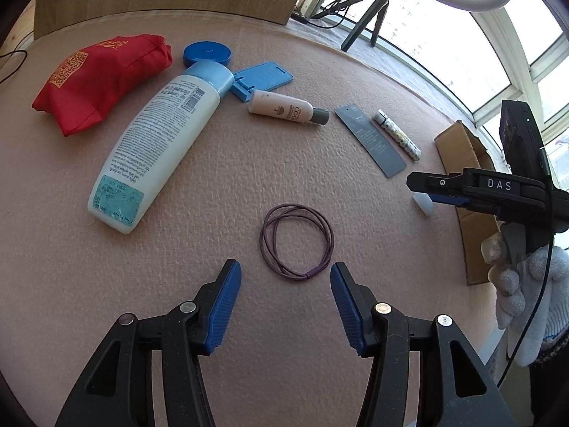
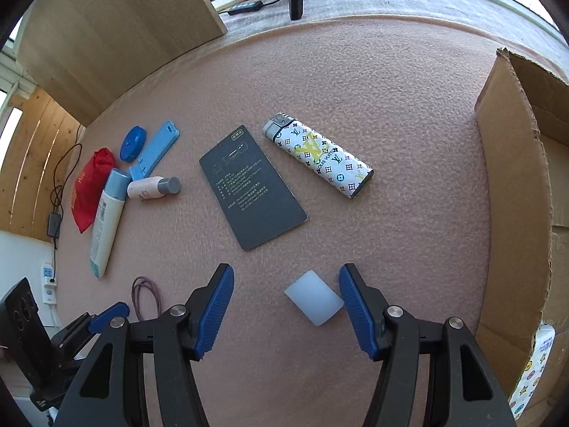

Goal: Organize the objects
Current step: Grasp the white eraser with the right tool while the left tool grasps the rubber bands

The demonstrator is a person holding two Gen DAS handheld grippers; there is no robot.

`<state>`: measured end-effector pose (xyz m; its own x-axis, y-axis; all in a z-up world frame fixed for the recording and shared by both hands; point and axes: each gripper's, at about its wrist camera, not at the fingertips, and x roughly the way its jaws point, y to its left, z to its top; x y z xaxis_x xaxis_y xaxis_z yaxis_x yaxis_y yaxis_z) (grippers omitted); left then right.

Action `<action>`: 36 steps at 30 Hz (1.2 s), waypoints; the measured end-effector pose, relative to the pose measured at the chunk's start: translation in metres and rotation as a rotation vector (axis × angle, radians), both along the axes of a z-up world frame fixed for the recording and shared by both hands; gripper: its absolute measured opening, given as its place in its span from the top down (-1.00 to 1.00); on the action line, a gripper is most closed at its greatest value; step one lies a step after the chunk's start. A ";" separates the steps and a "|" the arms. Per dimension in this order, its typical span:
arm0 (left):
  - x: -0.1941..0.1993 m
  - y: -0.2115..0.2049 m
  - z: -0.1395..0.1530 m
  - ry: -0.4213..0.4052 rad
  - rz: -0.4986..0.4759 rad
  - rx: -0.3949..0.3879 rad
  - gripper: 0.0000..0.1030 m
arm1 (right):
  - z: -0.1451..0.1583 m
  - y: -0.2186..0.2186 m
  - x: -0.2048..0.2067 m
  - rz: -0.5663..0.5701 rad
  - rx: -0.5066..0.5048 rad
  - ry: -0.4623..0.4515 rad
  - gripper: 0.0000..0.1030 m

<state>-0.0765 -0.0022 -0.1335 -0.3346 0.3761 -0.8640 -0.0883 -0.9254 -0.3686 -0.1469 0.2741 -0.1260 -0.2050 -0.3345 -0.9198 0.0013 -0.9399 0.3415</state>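
Observation:
My left gripper (image 1: pixel 285 273) is open just above the pink mat, and a purple hair band (image 1: pixel 297 242) lies flat right ahead of its blue pads, apart from them. My right gripper (image 2: pixel 286 277) is open too, with a small white translucent block (image 2: pixel 314 297) lying on the mat between its fingers, close to the right pad. Beyond the block lie a dark grey card (image 2: pixel 252 186) and a patterned lighter (image 2: pixel 318 154). In the left wrist view the right gripper (image 1: pixel 418 186) shows side-on over the white block (image 1: pixel 423 204), held by a gloved hand (image 1: pixel 526 284).
An open cardboard box (image 2: pixel 512 178) stands at the mat's right edge. Far left lie a red pouch (image 1: pixel 96 82), a white lotion bottle (image 1: pixel 156 149), a blue round lid (image 1: pixel 206 53), a blue flat holder (image 1: pixel 263 80) and a small pink bottle (image 1: pixel 284 108). A tripod (image 1: pixel 370 14) stands by the window.

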 end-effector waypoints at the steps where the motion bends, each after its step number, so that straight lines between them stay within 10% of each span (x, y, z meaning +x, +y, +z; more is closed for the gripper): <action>1: -0.001 0.001 0.000 0.001 -0.002 -0.001 -0.11 | 0.000 -0.001 0.003 0.008 -0.019 -0.014 -0.13; 13: -0.015 0.018 0.001 0.022 -0.023 -0.100 -0.04 | 0.010 0.006 0.021 0.016 0.064 0.057 -0.13; 19: -0.021 0.029 0.000 0.046 -0.039 -0.188 0.52 | 0.006 0.000 0.024 0.056 0.157 0.085 -0.10; 26: -0.021 0.028 -0.001 0.069 -0.037 -0.217 0.93 | 0.003 -0.001 0.025 0.075 0.211 0.103 0.28; 36: -0.014 0.021 0.004 0.076 0.007 -0.161 0.93 | 0.007 0.002 0.029 0.080 0.199 0.129 0.67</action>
<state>-0.0904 0.0184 -0.1292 -0.4034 0.2322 -0.8851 -0.1039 -0.9726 -0.2078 -0.1178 0.2760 -0.1191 -0.3052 -0.1693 -0.9371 0.1098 -0.9838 0.1419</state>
